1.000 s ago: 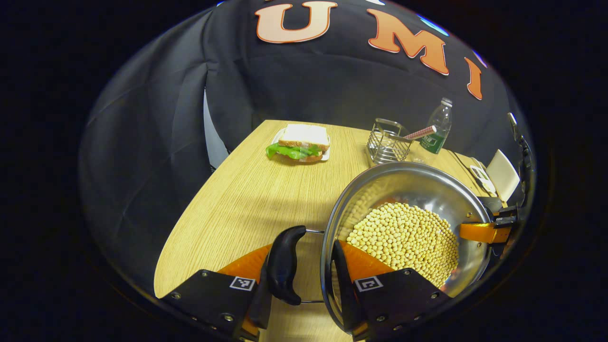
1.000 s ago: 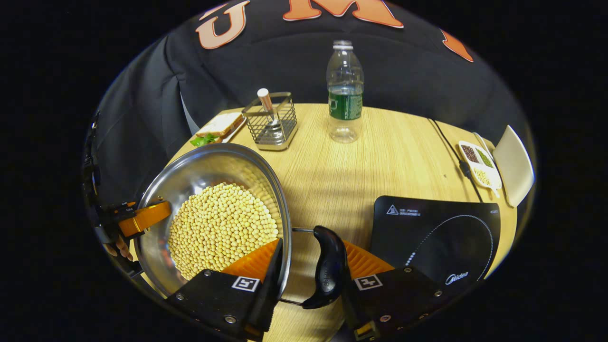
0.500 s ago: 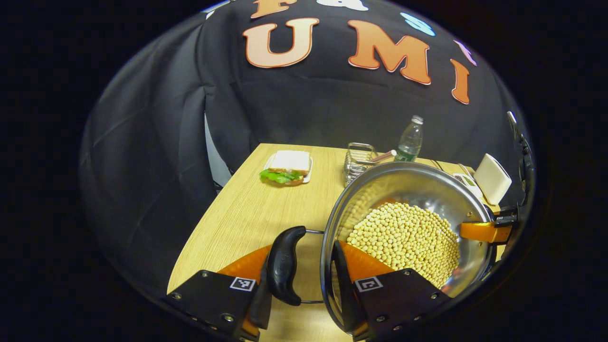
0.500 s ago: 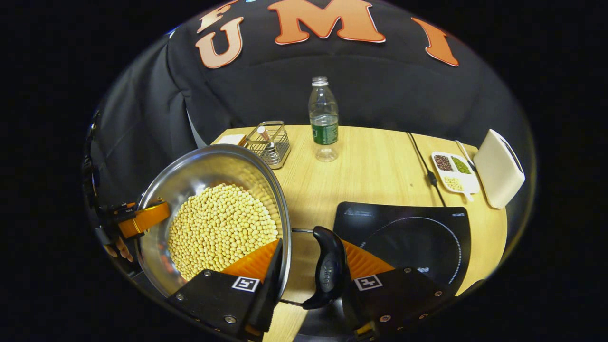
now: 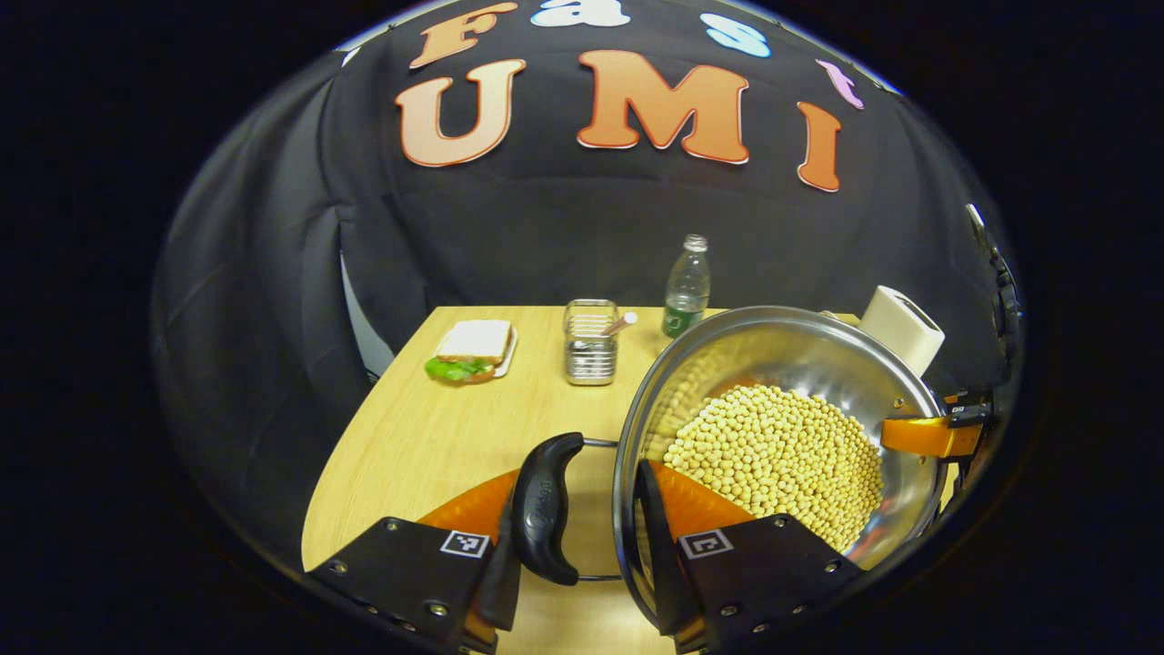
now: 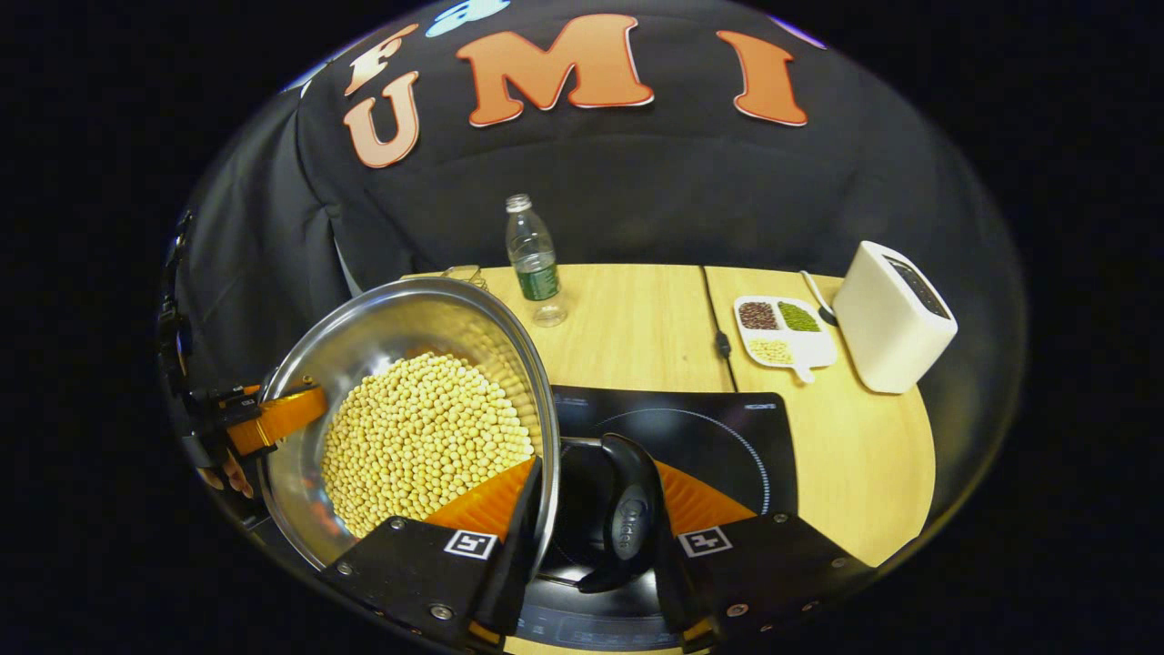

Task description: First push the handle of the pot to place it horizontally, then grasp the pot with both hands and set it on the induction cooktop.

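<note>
A steel pot full of pale soybeans hangs in the air between both grippers. In the left gripper view my left gripper is shut across the pot's black side handle and rim, one finger inside the pot. The right gripper shows at the far rim. In the right gripper view my right gripper is shut the same way on the other black handle of the pot. The black induction cooktop lies right below that handle. The left gripper holds the far rim.
On the wooden table stand a sandwich on a plate, a wire basket and a water bottle. Behind the cooktop runs a cable, with a divided dish of beans and a white box to the right.
Both grippers have carried the pot to the right and higher. The cooktop, earlier off to the right, now lies under the right handle; the table's far objects look smaller.
</note>
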`<action>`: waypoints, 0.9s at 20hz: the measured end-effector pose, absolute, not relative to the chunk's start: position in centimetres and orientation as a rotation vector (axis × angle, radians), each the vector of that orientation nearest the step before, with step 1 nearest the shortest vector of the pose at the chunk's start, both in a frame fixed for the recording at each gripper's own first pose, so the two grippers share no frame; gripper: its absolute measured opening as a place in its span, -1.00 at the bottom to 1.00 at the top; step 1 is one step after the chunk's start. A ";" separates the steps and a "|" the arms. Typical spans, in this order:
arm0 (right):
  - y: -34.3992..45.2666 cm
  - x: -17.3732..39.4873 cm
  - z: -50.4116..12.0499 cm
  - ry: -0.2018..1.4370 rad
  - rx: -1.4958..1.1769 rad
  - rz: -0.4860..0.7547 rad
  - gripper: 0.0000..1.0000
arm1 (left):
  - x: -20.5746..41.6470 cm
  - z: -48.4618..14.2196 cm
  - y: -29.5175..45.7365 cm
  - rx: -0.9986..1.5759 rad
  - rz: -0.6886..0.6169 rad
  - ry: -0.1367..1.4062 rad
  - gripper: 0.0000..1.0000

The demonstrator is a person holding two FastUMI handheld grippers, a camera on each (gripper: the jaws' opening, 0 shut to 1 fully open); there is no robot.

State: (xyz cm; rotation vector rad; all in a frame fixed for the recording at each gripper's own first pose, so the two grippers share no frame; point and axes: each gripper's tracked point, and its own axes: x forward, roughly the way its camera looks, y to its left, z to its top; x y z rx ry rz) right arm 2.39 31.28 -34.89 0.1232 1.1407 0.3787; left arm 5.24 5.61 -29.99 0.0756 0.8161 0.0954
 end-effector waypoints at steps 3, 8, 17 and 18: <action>27.9 2.5 -33.1 1.138 0.136 0.346 0.17 | 6.6 -30.8 2.3 0.094 0.060 0.811 0.20; 25.6 1.4 -31.0 1.124 0.144 0.300 0.16 | 7.7 -31.4 -2.4 0.098 0.012 0.812 0.20; 26.3 1.3 -30.4 1.137 0.179 0.244 0.16 | 8.7 -33.9 -5.1 0.101 -0.050 0.852 0.20; 26.4 1.2 -30.4 1.137 0.183 0.244 0.16 | 8.8 -34.0 -5.1 0.106 -0.054 0.848 0.20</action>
